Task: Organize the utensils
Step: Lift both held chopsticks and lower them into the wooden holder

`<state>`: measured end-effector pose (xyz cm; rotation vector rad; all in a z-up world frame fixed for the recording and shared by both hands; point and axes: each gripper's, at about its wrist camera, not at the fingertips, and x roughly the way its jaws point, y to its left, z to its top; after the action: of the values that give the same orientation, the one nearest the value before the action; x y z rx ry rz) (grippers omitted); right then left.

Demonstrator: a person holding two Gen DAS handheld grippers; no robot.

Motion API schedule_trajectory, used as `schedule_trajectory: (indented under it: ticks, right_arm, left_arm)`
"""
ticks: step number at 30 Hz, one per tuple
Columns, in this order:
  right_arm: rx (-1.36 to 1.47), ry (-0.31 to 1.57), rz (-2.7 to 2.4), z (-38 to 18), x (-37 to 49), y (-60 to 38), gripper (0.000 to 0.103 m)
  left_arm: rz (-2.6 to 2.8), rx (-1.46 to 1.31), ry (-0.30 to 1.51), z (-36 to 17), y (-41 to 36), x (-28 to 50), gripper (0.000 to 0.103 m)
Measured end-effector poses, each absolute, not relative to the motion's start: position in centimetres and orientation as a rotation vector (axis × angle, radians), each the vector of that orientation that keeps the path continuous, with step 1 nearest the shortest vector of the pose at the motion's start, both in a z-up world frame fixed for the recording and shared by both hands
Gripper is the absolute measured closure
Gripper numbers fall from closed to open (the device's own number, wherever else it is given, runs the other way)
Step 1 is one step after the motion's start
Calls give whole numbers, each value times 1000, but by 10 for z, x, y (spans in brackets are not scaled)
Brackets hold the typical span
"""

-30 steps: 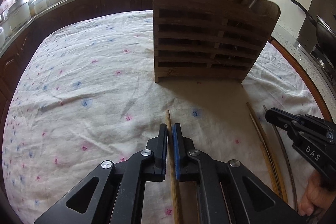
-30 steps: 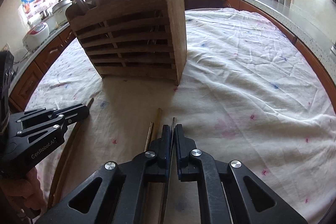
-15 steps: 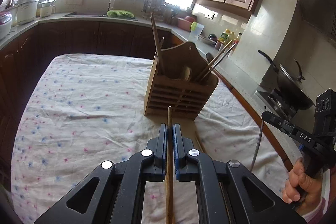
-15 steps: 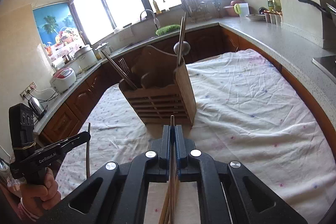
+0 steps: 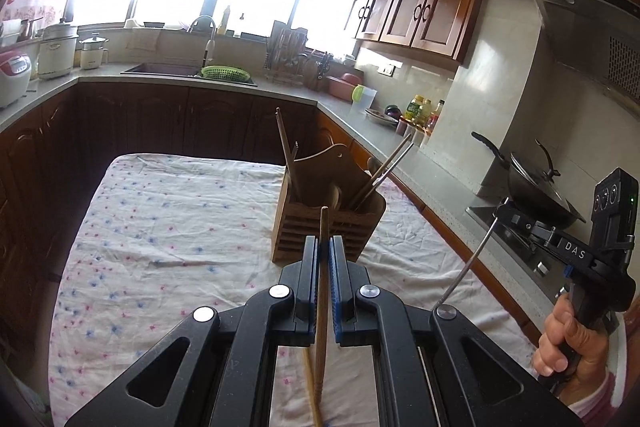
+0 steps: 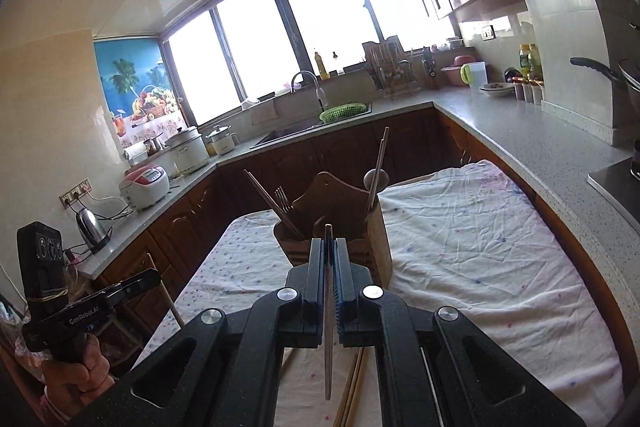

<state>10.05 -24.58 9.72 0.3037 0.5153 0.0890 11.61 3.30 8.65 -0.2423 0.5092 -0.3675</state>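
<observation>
My left gripper (image 5: 323,241) is shut on a wooden chopstick (image 5: 321,287), held in the air above the cloth-covered table (image 5: 168,227). My right gripper (image 6: 329,243) is shut on a metal chopstick (image 6: 328,347), also lifted. The slatted wooden utensil holder (image 5: 296,231) (image 6: 332,195) stands ahead of both and below them, with chopsticks, a fork and a spoon in it. Each gripper shows in the other's view: the right gripper (image 5: 502,211) with its metal chopstick (image 5: 468,267), the left gripper (image 6: 154,275). Loose wooden chopsticks (image 6: 352,387) lie on the cloth beneath.
A stone counter (image 6: 520,131) wraps around the table. A wok on the stove (image 5: 536,195) stands at the right. The sink with a green basket (image 5: 224,73), a rice cooker (image 6: 144,187) and a kettle (image 6: 92,227) line the far and left counters.
Both grippers rose from the cloth, each lifting its chopstick, and tilted up. The holder now appears smaller and farther away, and the kitchen's windows and cabinets have come into view.
</observation>
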Motion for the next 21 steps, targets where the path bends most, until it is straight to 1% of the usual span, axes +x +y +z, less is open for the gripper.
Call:
schedule_trajectory:
  ticks: [16, 21]
  right_arm:
    - [298, 497, 94, 104, 110, -247, 99]
    - [293, 483, 92, 108, 119, -249, 99]
  left_arm:
    - [-354, -247, 470, 96, 36, 128, 100]
    - [-355, -248, 435, 106, 36, 138, 100]
